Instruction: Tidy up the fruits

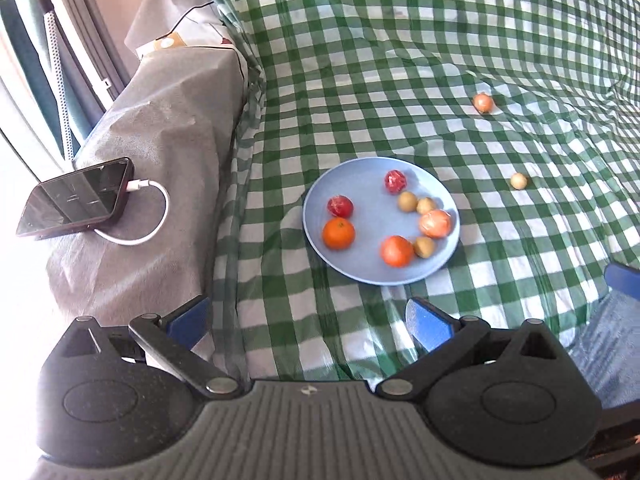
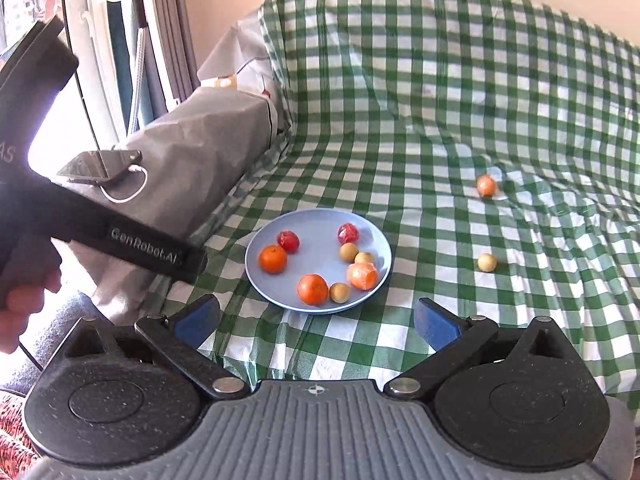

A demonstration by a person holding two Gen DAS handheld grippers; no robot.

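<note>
- Both the left claw point(image 1: 308, 320) and right claw point(image 2: 316, 320) are spread wide, nothing held.
- Two fruits remain outside the blue plate point(image 2: 256, 276): an orange fruit point(image 2: 486, 186) and a pale round fruit point(image 2: 487, 262) on the checked cloth point(image 2: 440, 120).
- The nearer pale one should probably be straddled squarely, then pinched gently.

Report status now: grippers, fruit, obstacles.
Left gripper and right gripper open, empty. Plate holds eight fruits; two fruits loose on cloth. Path clear.
</note>
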